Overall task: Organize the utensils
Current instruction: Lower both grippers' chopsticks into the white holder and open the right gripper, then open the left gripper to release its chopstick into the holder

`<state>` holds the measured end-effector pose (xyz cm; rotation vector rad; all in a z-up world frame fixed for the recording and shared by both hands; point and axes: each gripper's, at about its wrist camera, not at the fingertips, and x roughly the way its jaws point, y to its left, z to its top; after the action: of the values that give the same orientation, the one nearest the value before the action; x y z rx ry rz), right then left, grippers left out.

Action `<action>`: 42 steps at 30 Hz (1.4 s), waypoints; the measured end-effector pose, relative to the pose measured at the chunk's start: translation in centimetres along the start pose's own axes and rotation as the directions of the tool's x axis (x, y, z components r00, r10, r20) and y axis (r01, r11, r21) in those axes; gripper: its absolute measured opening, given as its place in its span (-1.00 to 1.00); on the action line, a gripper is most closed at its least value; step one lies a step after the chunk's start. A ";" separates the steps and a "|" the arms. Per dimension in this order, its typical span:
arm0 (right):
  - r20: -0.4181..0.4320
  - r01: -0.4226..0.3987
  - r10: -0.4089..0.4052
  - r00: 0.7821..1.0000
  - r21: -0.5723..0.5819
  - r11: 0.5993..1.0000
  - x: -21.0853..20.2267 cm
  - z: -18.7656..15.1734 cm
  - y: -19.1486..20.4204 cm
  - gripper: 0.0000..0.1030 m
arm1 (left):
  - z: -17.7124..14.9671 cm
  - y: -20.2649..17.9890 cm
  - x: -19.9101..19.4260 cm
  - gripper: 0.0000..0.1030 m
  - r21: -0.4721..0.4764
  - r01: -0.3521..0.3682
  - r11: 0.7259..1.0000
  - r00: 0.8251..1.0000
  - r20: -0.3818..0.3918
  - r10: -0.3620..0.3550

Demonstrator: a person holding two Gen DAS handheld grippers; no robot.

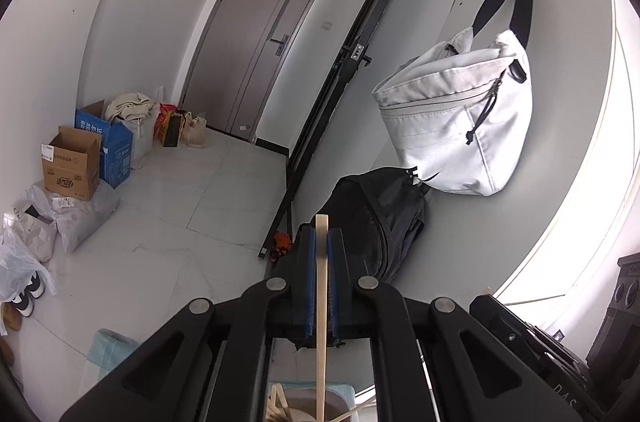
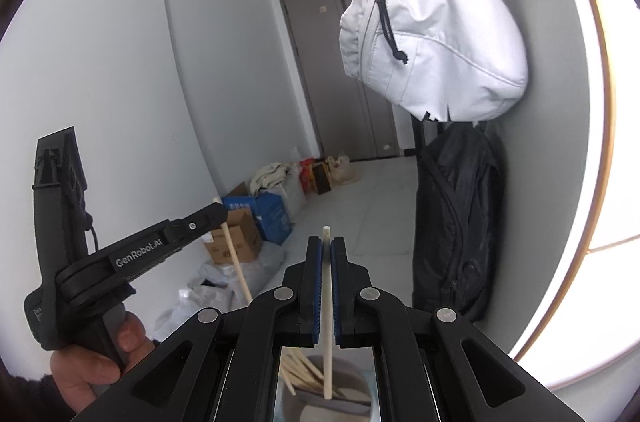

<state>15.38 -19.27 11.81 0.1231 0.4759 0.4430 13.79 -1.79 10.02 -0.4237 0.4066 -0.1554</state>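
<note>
Left tongs point(image 1: 321, 236) closed on a wooden chopstick point(image 1: 321, 322), blue pads pinching it from both sides; the stick stands upright, top end poking above the tips, lower end reaching down toward a grey cup point(image 1: 332, 404) at the bottom edge of the left wrist view. More chopsticks point(image 1: 276, 402) lean inside that cup.

Right tongs point(image 2: 326, 248) closed on a second chopstick point(image 2: 327, 310), also upright, top just above the tips, bottom end dipping into the cup point(image 2: 352, 378), where loose sticks point(image 2: 298, 368) lie slanted. Whether its tip touches the cup bottom: cannot tell.

In the right wrist view the left tongs point(image 2: 218, 212) show off to the left, held by a hand point(image 2: 94, 366), its chopstick point(image 2: 237, 258) angled down toward the cup.

Background: white bag point(image 2: 432, 22) hanging on the wall, black backpack point(image 2: 456, 222) below it, grey door point(image 1: 256, 38), cardboard boxes point(image 1: 72, 162) and plastic bags point(image 1: 76, 214) on the tiled floor point(image 1: 168, 222).
</note>
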 end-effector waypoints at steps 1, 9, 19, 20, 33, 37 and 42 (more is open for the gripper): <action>-0.004 -0.002 0.002 1.000 -0.007 1.000 0.3 -0.1 0.0 -0.93 | -0.2 0.1 0.3 -0.97 0.003 -0.006 1.000 1.000 0.004 0.006; -0.060 -0.019 0.017 0.998 -0.032 0.999 3.4 -1.0 -0.4 -0.93 | -2.1 1.9 2.7 -0.97 -0.018 0.010 1.000 1.000 -0.002 -0.010; -0.115 -0.071 0.063 0.991 -0.069 0.995 5.6 -3.4 -0.7 -0.93 | -4.2 1.6 2.1 -0.97 0.043 0.072 0.996 0.996 0.042 -0.074; -0.124 -0.075 0.065 0.990 -0.076 0.994 5.8 -3.7 -0.6 -0.93 | -4.5 1.5 2.0 -0.97 0.057 0.072 0.996 0.996 0.040 -0.074; -0.221 -0.182 0.211 0.952 0.145 0.973 7.9 -6.5 -3.0 -0.87 | -5.1 2.6 1.3 -0.97 0.092 0.160 0.983 0.986 -0.063 -0.155; -0.215 -0.188 0.230 0.949 0.200 0.962 7.1 -7.1 -3.3 -0.85 | -5.2 3.1 1.1 -0.96 0.083 0.180 0.980 0.979 -0.118 -0.169; -0.204 -0.137 0.189 0.960 0.247 0.959 5.0 -8.0 -4.0 -0.75 | -4.8 3.8 0.1 -0.87 0.048 0.181 0.982 0.971 -0.165 -0.171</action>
<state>17.20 -20.53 1.81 0.3419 0.7453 0.5670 12.14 -0.11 4.37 -0.3867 0.5213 -0.3757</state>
